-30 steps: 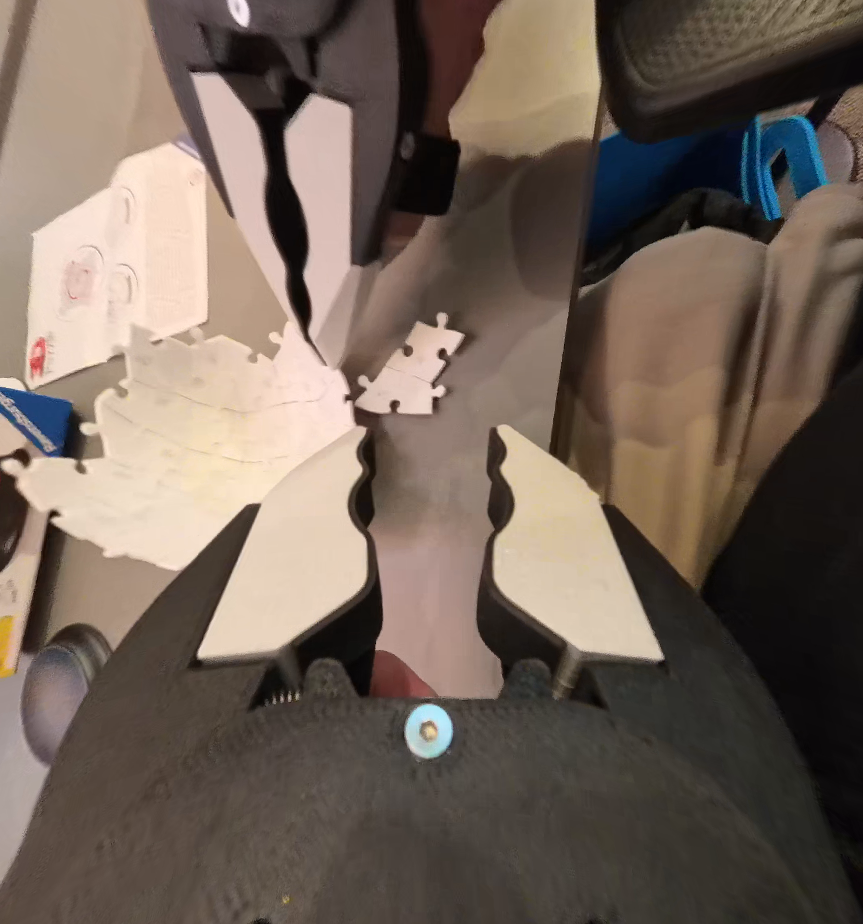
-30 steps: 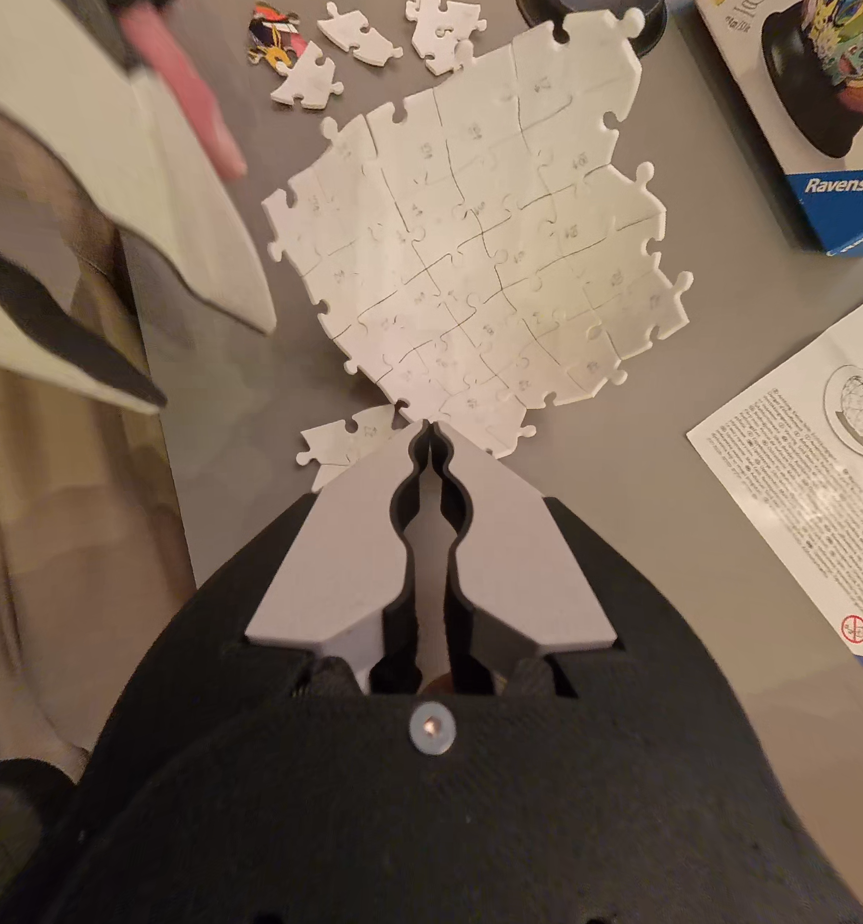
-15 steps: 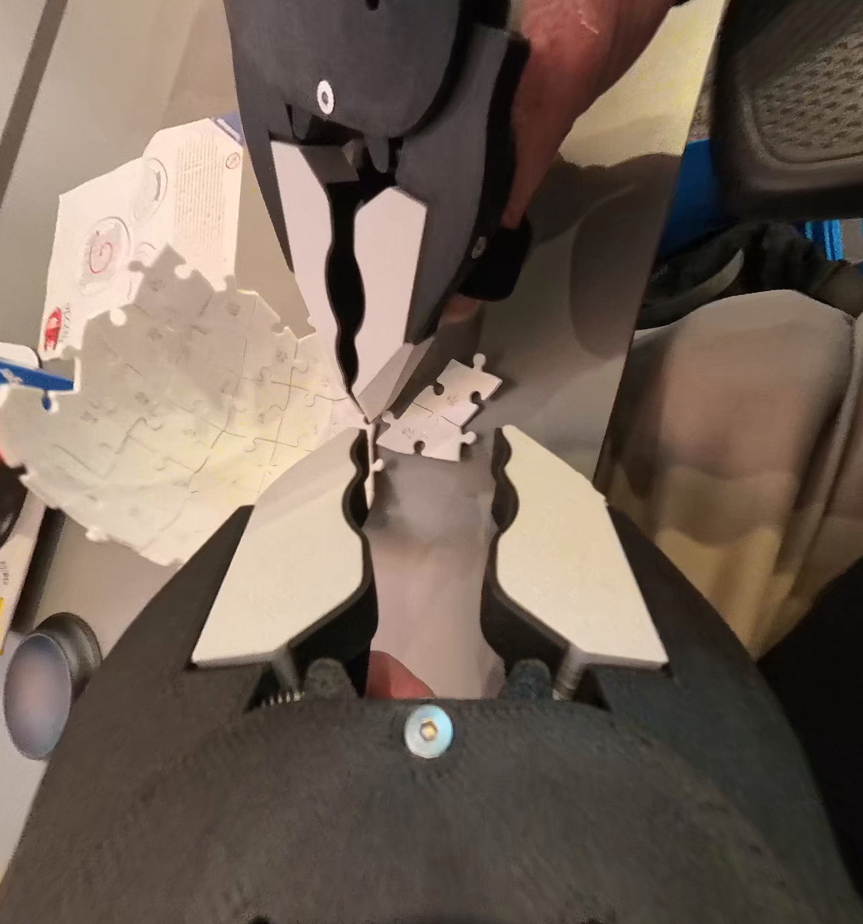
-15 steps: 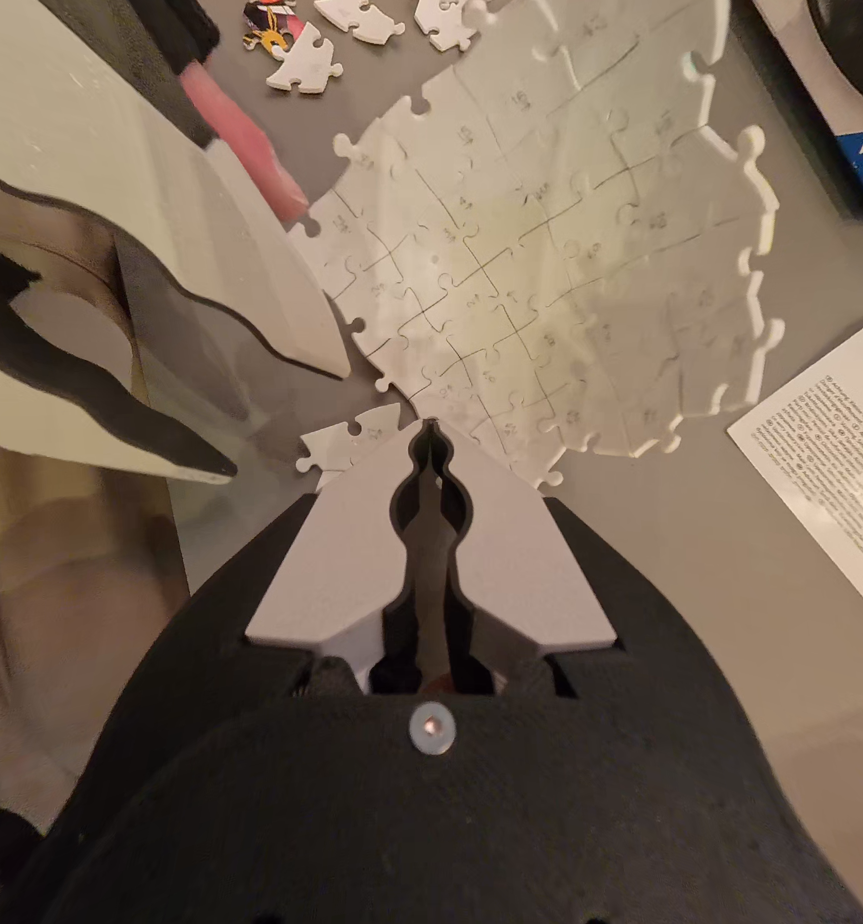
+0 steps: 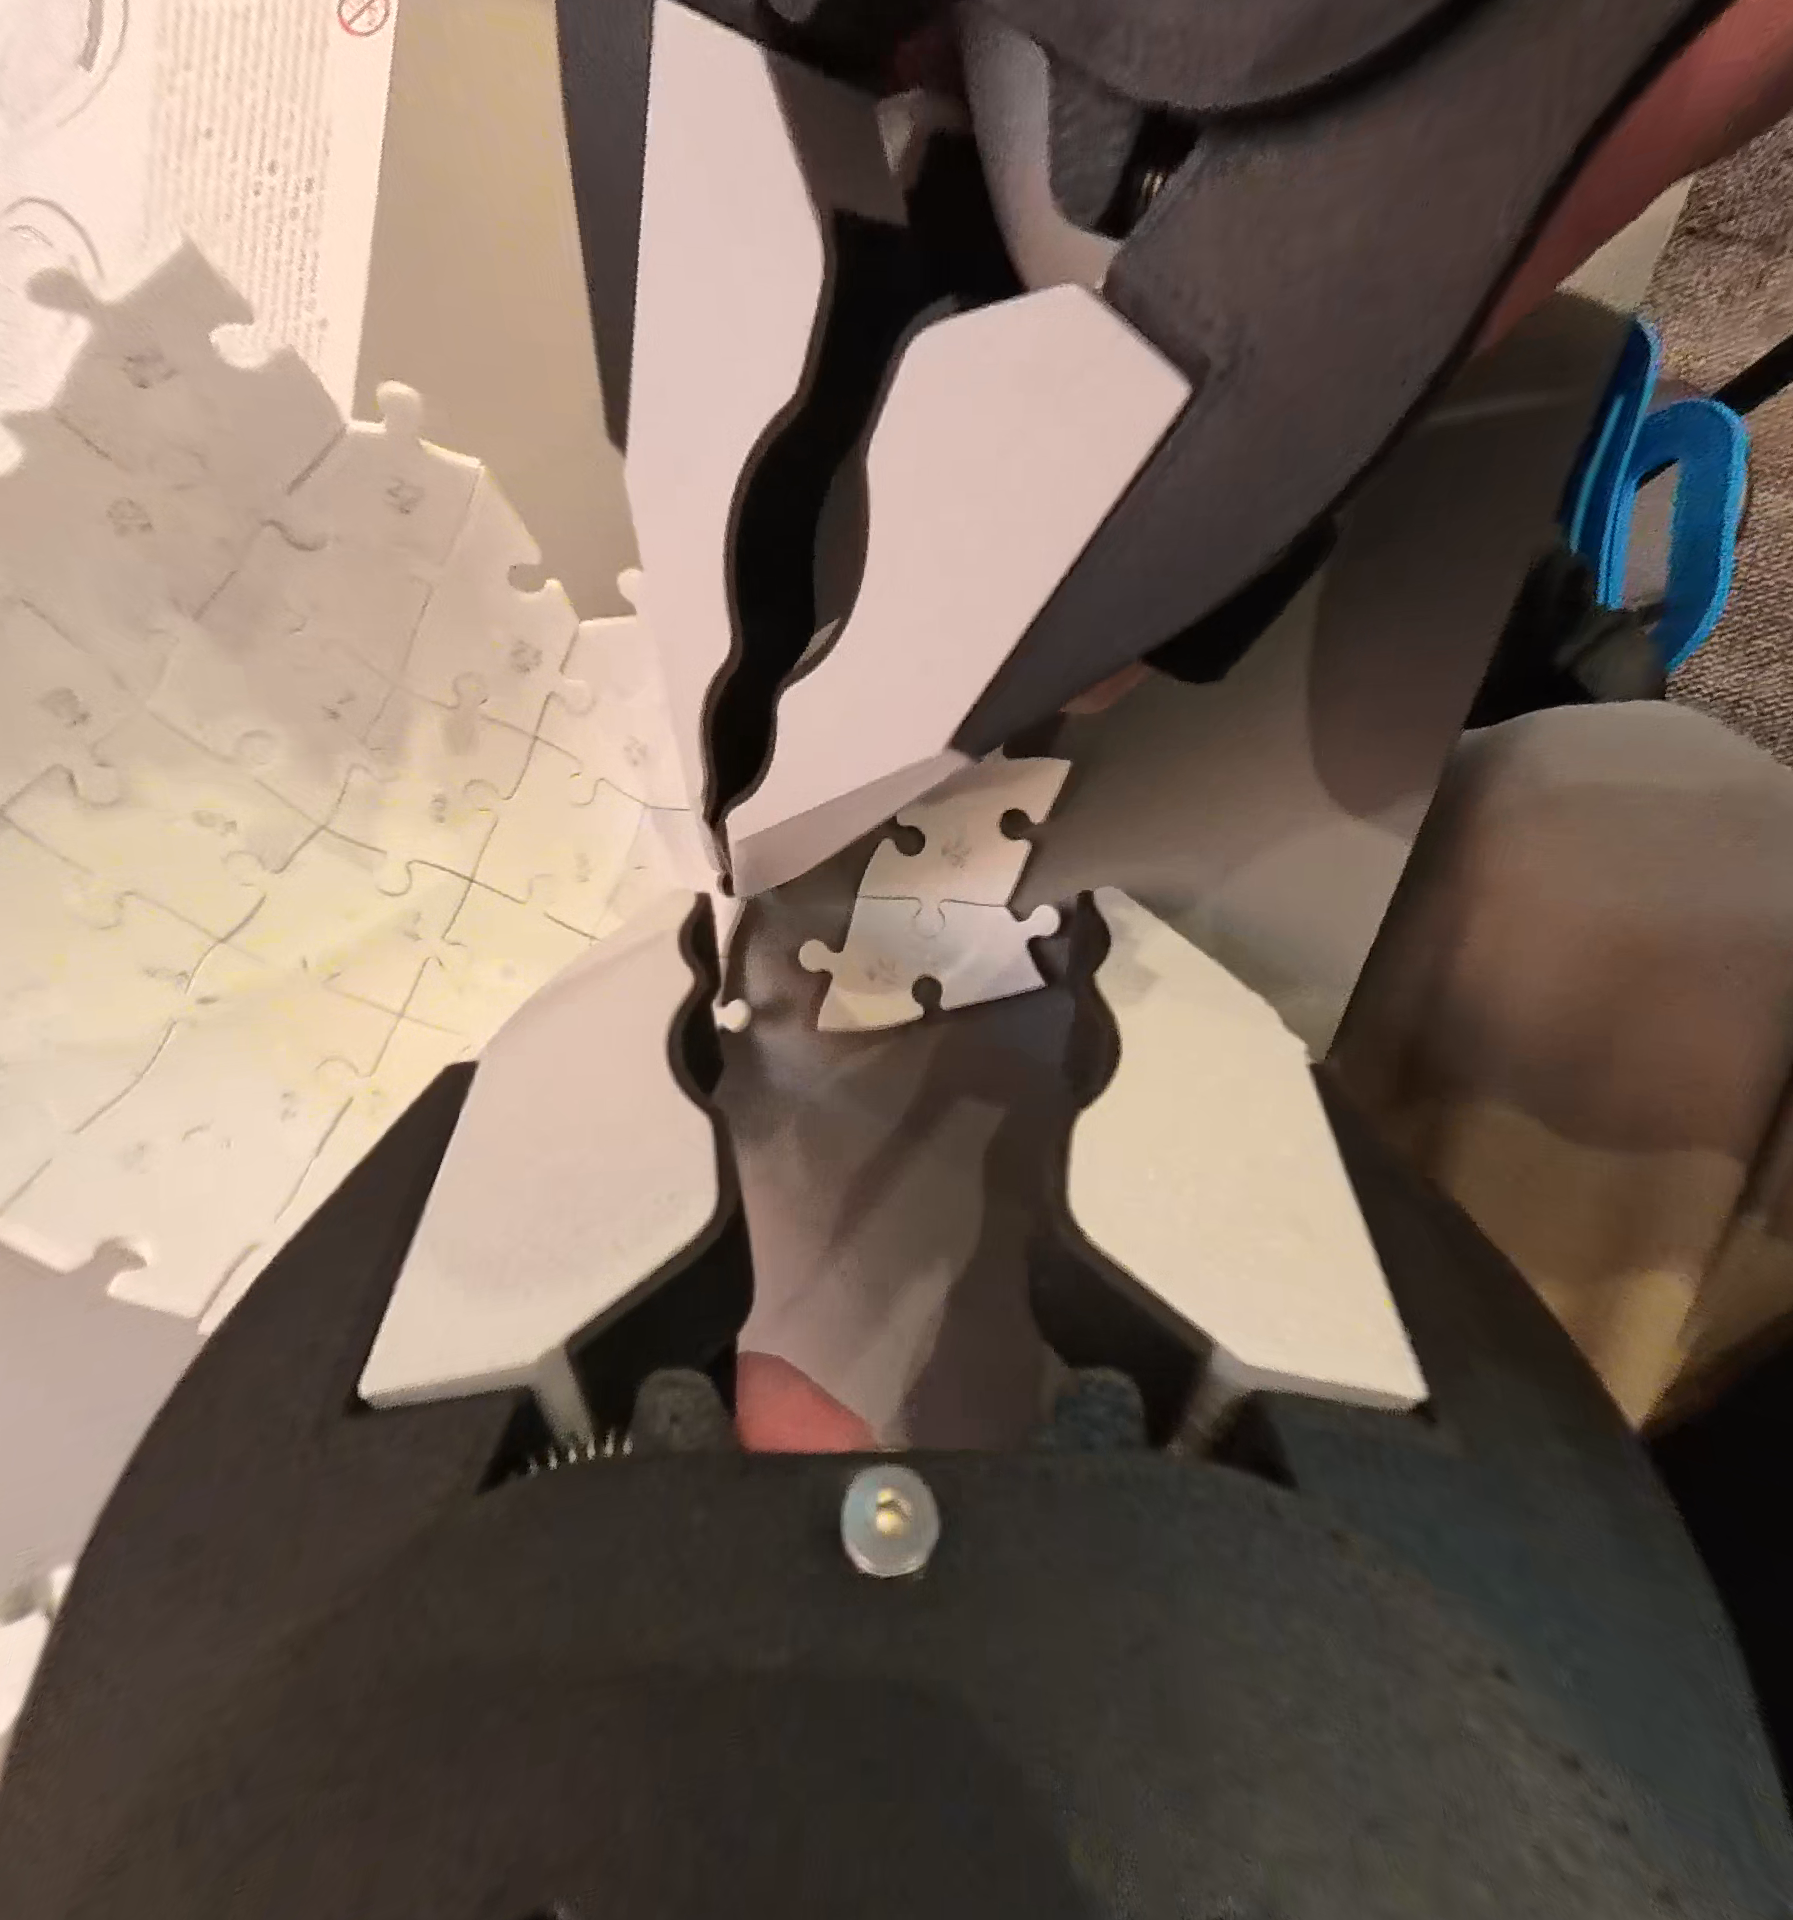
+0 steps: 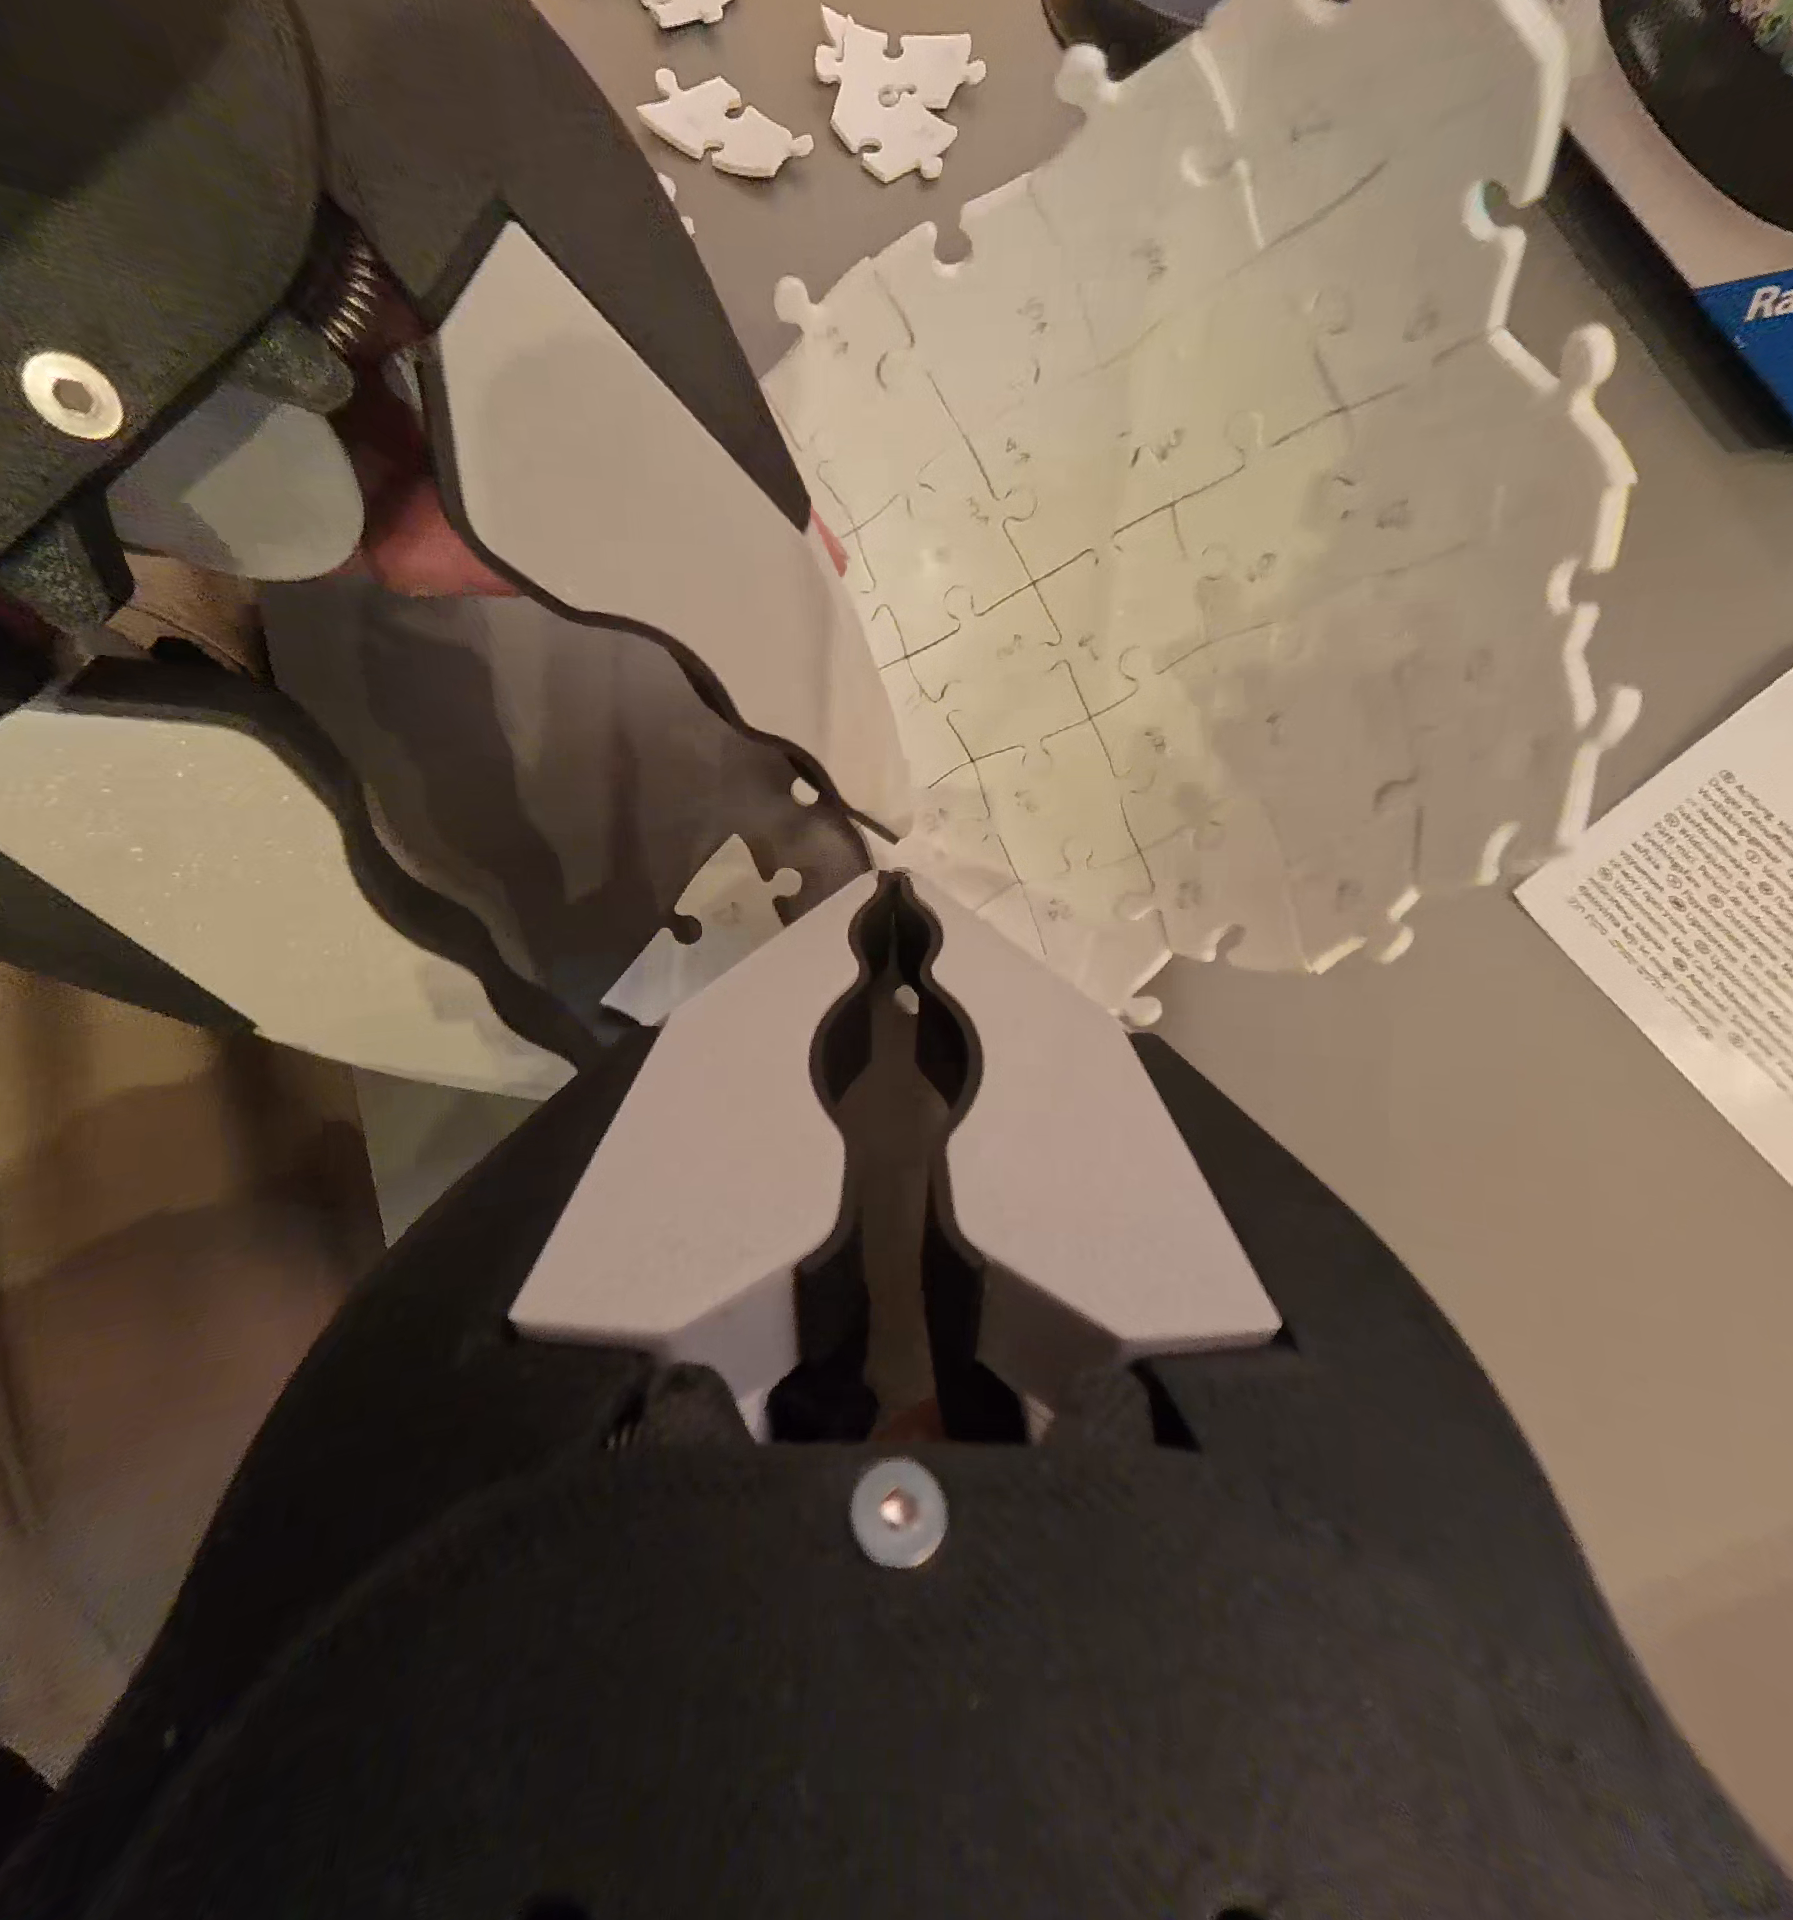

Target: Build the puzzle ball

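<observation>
A curved white shell of joined puzzle pieces is held tilted above the grey table, its blank inner side facing the camera. My right gripper is shut on the shell's lower edge. In the left wrist view the shell is at the left and the right gripper comes down from above. Two joined white pieces lie on the table between the fingertips of my left gripper, which is open and empty. They show partly in the right wrist view, between the left gripper's fingers.
An instruction sheet lies at the right and a blue puzzle box at the far right. Loose pieces lie beyond the shell. The table edge and a person's beige-clad lap are right of the left gripper.
The right gripper has lifted the shell off the table and tilted it up. The left gripper has moved forward, bringing the two joined pieces between its open fingertips. The grippers are closer together.
</observation>
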A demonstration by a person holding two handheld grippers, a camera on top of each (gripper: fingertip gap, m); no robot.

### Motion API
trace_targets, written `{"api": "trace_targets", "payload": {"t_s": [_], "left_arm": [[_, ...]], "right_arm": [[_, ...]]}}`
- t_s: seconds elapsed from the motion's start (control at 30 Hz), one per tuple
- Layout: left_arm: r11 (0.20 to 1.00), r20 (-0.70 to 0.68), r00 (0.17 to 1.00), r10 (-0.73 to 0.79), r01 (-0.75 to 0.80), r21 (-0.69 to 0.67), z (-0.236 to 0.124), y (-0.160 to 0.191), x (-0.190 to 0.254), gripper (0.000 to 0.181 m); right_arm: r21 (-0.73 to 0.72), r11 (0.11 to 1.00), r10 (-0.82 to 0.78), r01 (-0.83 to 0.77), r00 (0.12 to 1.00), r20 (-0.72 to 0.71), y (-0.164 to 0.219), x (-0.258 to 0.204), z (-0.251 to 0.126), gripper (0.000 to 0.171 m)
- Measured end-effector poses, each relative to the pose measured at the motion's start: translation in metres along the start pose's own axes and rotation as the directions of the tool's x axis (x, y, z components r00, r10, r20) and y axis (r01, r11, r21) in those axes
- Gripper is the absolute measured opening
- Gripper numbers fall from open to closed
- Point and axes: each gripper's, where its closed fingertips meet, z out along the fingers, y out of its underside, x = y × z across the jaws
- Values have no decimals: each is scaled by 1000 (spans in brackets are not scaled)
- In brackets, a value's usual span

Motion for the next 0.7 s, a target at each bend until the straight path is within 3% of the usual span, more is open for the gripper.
{"api": "trace_targets", "payload": {"t_s": [0.7], "left_arm": [[999, -132, 991, 0, -7, -50, 6, -1, -3, 70]], "right_arm": [[10, 998, -65, 66, 996, -67, 11, -17, -54, 8]]}}
